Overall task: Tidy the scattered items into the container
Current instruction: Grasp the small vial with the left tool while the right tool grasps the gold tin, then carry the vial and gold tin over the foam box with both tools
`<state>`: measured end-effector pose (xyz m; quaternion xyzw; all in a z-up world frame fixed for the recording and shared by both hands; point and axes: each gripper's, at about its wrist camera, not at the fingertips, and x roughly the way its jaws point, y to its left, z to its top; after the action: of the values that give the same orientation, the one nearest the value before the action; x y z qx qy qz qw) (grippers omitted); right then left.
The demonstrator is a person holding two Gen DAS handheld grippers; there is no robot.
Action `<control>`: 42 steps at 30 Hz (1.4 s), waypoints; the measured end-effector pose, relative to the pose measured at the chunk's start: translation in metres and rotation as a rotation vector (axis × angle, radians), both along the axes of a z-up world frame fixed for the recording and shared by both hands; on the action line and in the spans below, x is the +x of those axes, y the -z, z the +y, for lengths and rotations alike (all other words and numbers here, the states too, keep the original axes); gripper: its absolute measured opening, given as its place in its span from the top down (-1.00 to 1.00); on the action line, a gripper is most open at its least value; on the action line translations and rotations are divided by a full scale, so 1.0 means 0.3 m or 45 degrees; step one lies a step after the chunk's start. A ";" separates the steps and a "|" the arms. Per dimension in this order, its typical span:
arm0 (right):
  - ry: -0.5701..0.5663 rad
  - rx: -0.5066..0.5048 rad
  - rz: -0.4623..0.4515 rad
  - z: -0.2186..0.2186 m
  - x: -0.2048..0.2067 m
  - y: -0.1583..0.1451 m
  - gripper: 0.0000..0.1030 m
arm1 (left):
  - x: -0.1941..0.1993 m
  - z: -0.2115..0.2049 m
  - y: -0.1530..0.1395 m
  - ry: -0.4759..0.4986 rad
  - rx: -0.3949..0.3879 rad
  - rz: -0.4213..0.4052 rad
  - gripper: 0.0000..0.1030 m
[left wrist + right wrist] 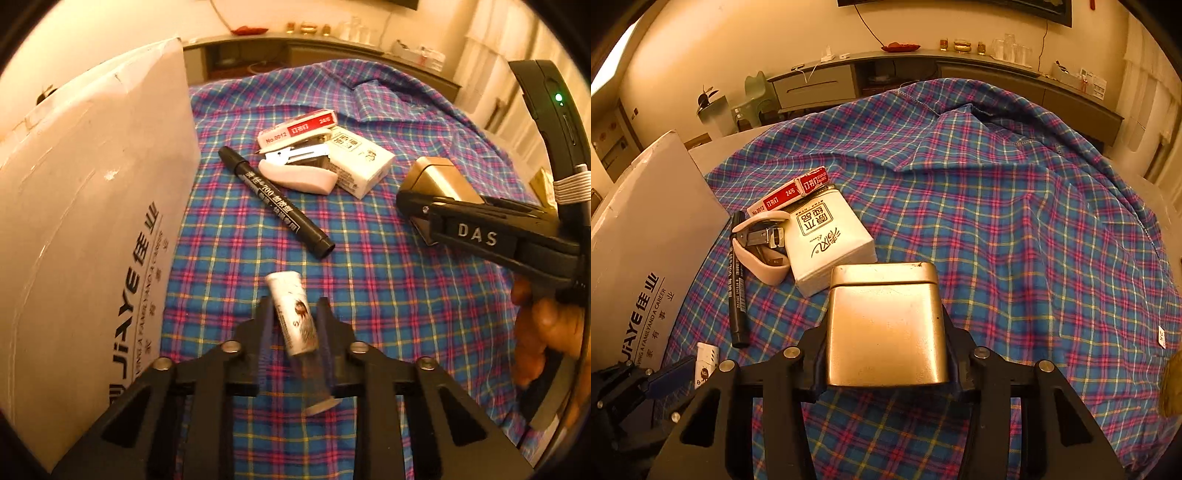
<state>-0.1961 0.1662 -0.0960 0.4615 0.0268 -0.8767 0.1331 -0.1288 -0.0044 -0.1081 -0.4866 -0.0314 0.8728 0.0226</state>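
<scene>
Presently, two items in hand, four on the cloth.

Left gripper (293,314): fingers closed most of the way on a small white cylindrical tube (292,314) with a printed label, held tilted, its lower end blurred; whether it is a glue stick or a vial cannot be told. It sits above the plaid cloth (388,295), just beside the white JIAYE cardboard box (96,206).

Right gripper (886,325): fingers set wide and clamped against both sides of a gold metal tin (884,325), lid on, upright, lifted clear of the cloth.

Container: the JIAYE box stands at the left edge of the cloth. Only its outer wall shows; its opening is not visible in either view.

Awaiting collection, clustered near the box:
- black marker pen (275,201), capped, lying diagonally on the cloth;
- white stapler (295,168), partly open, touching the marker's far end;
- red-and-white staple box (299,127), marked 24/6, behind the stapler;
- white tissue pack (360,164), touching the stapler and under one end of the staple box.

Step in hand, as judged: carrying, both grippers loaded and neither load yet over the box.

Next move calls for: raising the tube above the box rim, then opening over the interior; the tin to follow the same path, kept clear of the left gripper. The box is close, so the lift matters more than the reach.
</scene>
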 end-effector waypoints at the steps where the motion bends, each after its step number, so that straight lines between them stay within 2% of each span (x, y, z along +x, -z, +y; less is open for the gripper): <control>1: -0.004 0.000 0.006 0.005 0.006 -0.007 0.04 | 0.002 -0.005 -0.004 0.016 0.009 0.001 0.63; 13: -0.035 -0.116 0.042 0.005 0.081 -0.111 0.04 | 0.042 -0.006 -0.091 0.053 0.133 0.059 0.64; 27: -0.071 -0.238 0.061 0.032 0.247 -0.198 0.04 | 0.134 0.006 -0.194 0.084 0.149 0.142 0.65; 42: -0.074 -0.304 0.155 0.065 0.388 -0.307 0.04 | 0.241 0.026 -0.321 0.107 0.149 0.242 0.65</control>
<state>-0.0797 0.1856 -0.0040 0.3874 -0.0564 -0.8958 0.2106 -0.0565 0.0035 -0.0118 -0.4003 -0.0596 0.9100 0.0902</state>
